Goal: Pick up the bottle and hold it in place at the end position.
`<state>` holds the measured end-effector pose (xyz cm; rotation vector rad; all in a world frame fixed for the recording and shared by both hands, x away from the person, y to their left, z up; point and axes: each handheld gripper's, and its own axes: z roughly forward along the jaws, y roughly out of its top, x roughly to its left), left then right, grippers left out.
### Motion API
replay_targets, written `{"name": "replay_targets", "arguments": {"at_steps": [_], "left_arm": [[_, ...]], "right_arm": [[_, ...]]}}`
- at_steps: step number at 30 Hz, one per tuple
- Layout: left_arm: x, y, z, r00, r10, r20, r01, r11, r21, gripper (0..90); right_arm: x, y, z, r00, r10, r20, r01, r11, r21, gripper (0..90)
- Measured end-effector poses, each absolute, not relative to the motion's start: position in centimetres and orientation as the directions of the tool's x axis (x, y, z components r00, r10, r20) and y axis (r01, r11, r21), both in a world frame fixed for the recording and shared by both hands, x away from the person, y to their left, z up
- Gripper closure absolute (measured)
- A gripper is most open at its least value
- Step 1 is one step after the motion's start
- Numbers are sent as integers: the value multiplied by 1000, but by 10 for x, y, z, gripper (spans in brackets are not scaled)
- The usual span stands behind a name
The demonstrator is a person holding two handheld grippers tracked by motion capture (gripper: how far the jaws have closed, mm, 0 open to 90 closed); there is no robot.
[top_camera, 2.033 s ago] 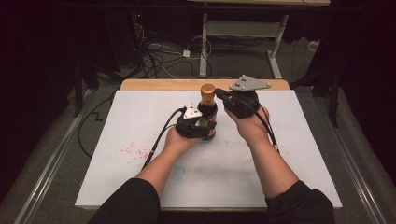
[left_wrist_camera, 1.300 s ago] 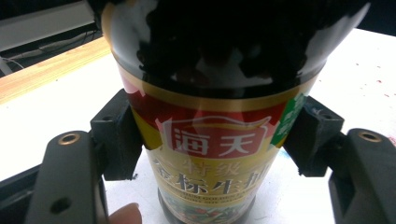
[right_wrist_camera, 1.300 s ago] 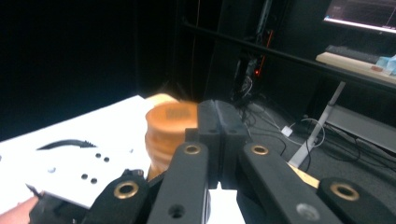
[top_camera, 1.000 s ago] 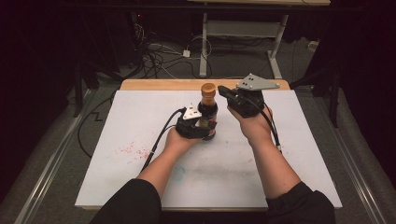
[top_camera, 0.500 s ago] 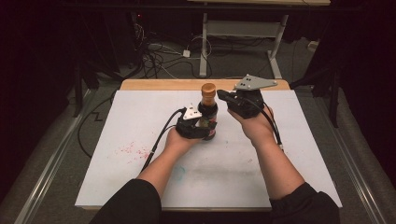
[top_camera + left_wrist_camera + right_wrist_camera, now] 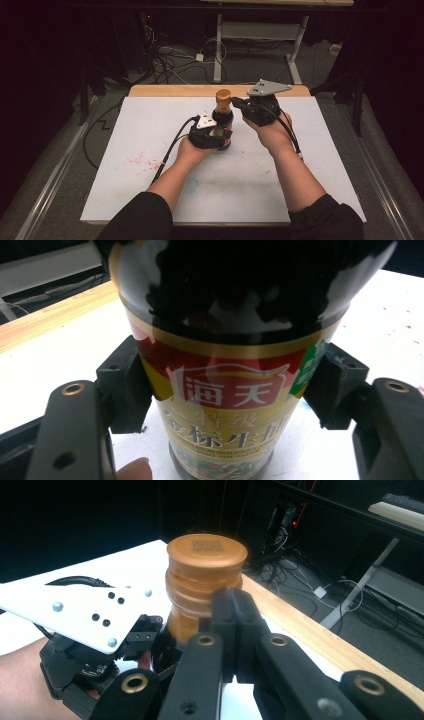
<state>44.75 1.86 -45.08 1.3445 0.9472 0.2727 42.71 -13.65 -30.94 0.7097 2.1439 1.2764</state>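
The right gripper (image 6: 238, 104), jaws pressed together, has edged in to the brown cap's (image 6: 223, 95) three o'clock side while the left gripper (image 6: 216, 134) keeps pinching the sauce bottle (image 6: 223, 125) upright mid-table, so uncapping looks imminent.

Table: I see a wooden table (image 6: 165, 90), its bare edge showing along the far side.
Cover: a white sheet (image 6: 320, 165) lies over nearly all of it.
Marks: red specks (image 6: 140, 160) at my left, a faint bluish smudge (image 6: 192, 185) nearer me.
Standing on it: one dark sauce bottle (image 6: 222, 122), upright, toward the far middle.
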Motion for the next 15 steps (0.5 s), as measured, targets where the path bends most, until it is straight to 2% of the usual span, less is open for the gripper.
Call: {"name": "replay_targets", "arguments": {"at_steps": [6,15], "left_arm": [[447,18,-451,614,668,-420,339,258,905,287],[448,19,-451,614,670,-419,339,256,905,286]], "right_arm": [[426,-133,-305,-713,671,-204,157,436,886,900],[427,-133,-305,-713,677,-181,162,411,897,900]]}}
